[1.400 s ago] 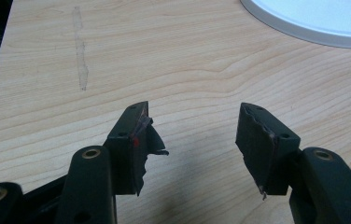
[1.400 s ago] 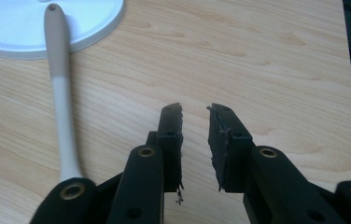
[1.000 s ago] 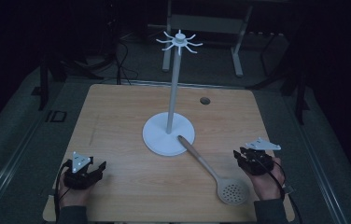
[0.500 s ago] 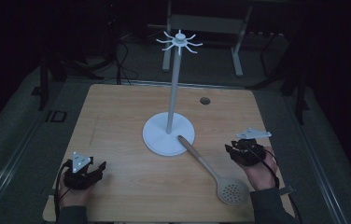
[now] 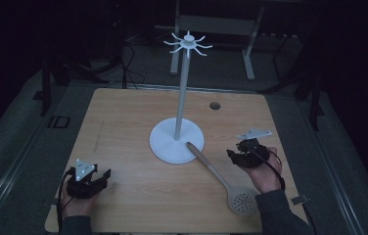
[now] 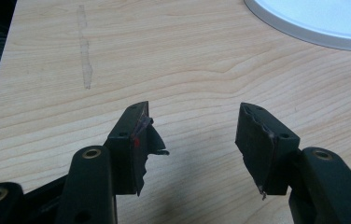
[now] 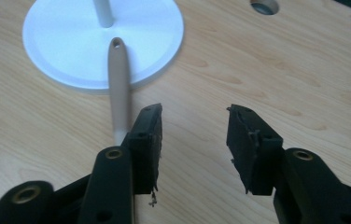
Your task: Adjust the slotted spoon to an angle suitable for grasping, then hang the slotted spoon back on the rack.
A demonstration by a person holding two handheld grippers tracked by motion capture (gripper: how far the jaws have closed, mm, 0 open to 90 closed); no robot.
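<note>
A white stand [image 5: 177, 140] with a round base, a tall pole and hooks on top rises mid-table. A beige slotted spoon [image 5: 221, 179] lies diagonally, its handle tip [image 7: 116, 44] with a hole resting on the base [image 7: 66, 42] and its bowl toward the near right edge. My right gripper [image 5: 243, 155] is open just right of the spoon's handle; in the right gripper view the handle [image 7: 118, 100] passes outside its left jaw. My left gripper [image 5: 97, 177] rests open near the table's front left, nothing between its jaws.
The wooden table [image 5: 123, 127] has a small round hole [image 5: 215, 105] at the back right, seen as the hole [image 7: 263, 5] in the right gripper view. Metal frame legs and cables stand on the dark floor behind the table.
My right gripper has moved left and a little forward, toward the spoon's handle. The left gripper has stayed where it was.
</note>
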